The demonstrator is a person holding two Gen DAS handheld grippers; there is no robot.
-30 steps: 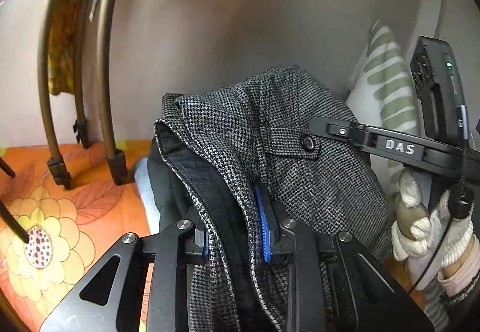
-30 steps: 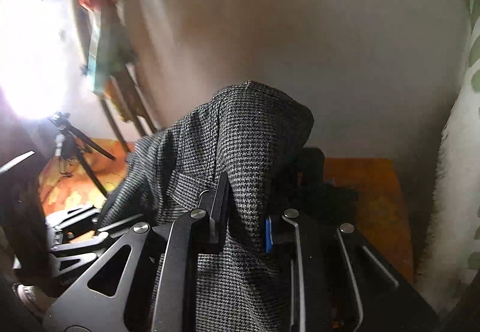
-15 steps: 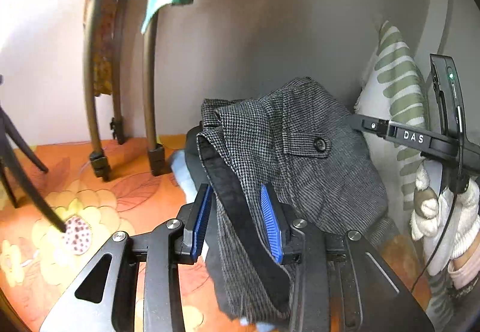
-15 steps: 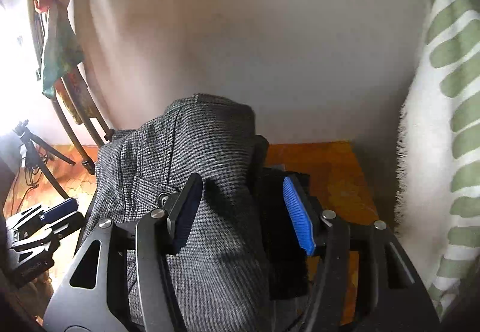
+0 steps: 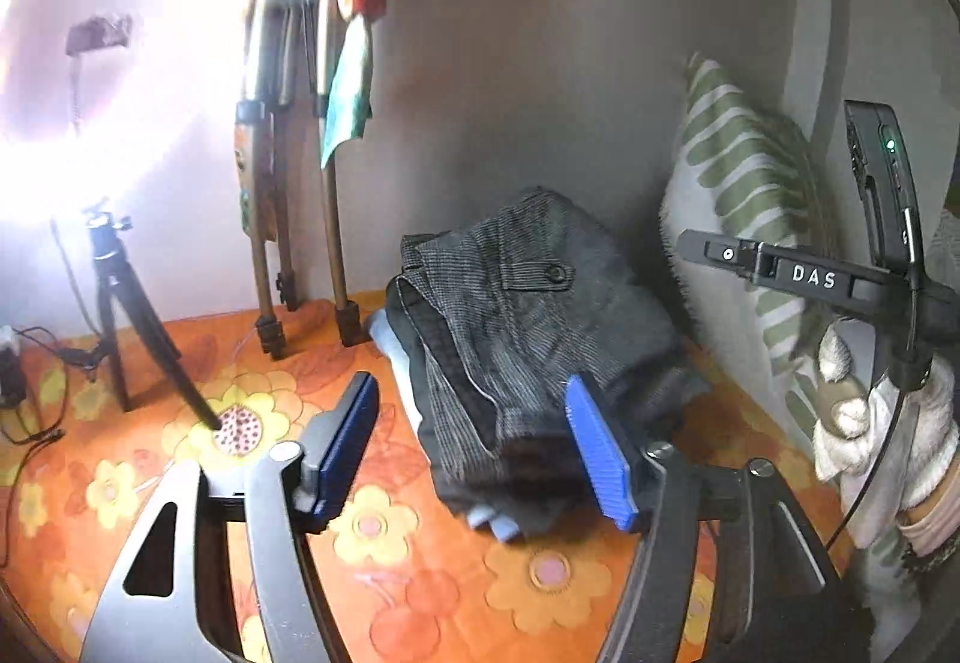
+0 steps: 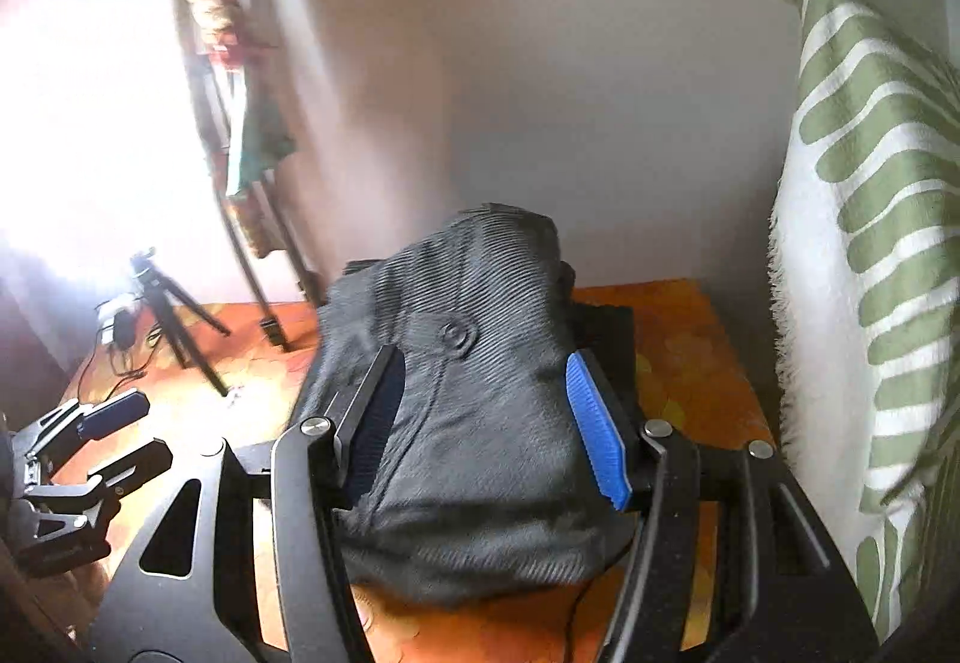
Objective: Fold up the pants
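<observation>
The folded grey houndstooth pants (image 5: 528, 327) lie on top of a small pile of clothes, on an orange flowered cloth (image 5: 372, 531) near the wall. My left gripper (image 5: 474, 447) is drawn back from the pile. Its jaws are opening, and only the near end of the pile shows between the blue pads, which do not touch it. In the right wrist view the pants (image 6: 480, 405) fill the middle. My right gripper (image 6: 486, 435) hangs open over them, its pads clear of the cloth. A gloved hand (image 5: 852, 411) holds the right gripper.
A white pillow with green stripes (image 5: 738, 195) stands against the wall right of the pile. Brown poles (image 5: 270, 255) with cloths lean on the wall to the left. A small black tripod (image 5: 120, 315) and cables stand further left, in strong glare.
Both grippers were shut on the pants a second ago. They have opened, let go and pulled back and upward, and the pants now rest on the pile.
</observation>
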